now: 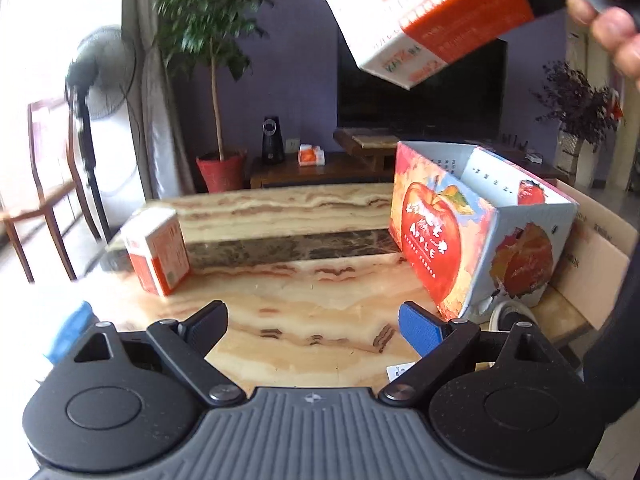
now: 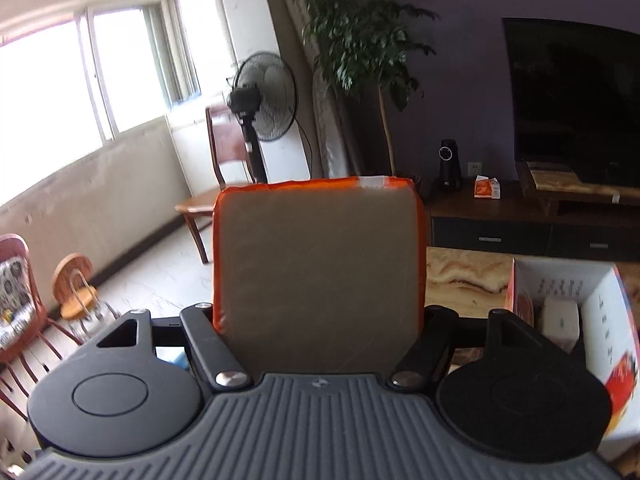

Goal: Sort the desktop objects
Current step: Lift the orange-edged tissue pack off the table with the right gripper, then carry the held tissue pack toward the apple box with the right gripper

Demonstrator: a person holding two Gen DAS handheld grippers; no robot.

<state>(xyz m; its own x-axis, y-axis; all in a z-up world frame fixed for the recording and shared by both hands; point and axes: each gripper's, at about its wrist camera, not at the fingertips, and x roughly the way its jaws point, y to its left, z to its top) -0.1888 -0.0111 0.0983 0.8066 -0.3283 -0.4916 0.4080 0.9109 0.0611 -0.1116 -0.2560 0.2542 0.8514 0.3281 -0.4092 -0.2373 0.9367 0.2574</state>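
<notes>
Gripping an orange-and-white carton (image 2: 320, 264) between its two fingers, the right gripper (image 2: 320, 320) stands wide but clamped: the carton fills the whole gap, its flat brownish face turned to the camera and its orange edges pressed against the black finger links on both sides. From the left wrist view this same carton (image 1: 428, 20) hangs tilted high at the upper right, well above the table, with a black finger lying over its top face and a person's hand (image 1: 608, 16) behind it.

Below and to the right of the held carton, the apple box (image 2: 592, 312) sits open-topped on the marble table (image 2: 464, 276), with a pale packet inside it. In the left wrist view the apple box (image 1: 480, 236) stands at the right of the table (image 1: 304, 312), its printed apple side facing near-left.

The left gripper (image 1: 312, 320) is spread wide with nothing between its pads (image 1: 420, 326), hovering over the near table surface. A second orange-and-white carton (image 1: 156, 248) stands upright at the far left of the table, well apart from the apple box. A white roll (image 1: 508, 316) lies just beside the box's near corner. A potted tree (image 1: 212, 40), a fan (image 1: 100, 76) and a television (image 1: 420, 92) stand beyond.
</notes>
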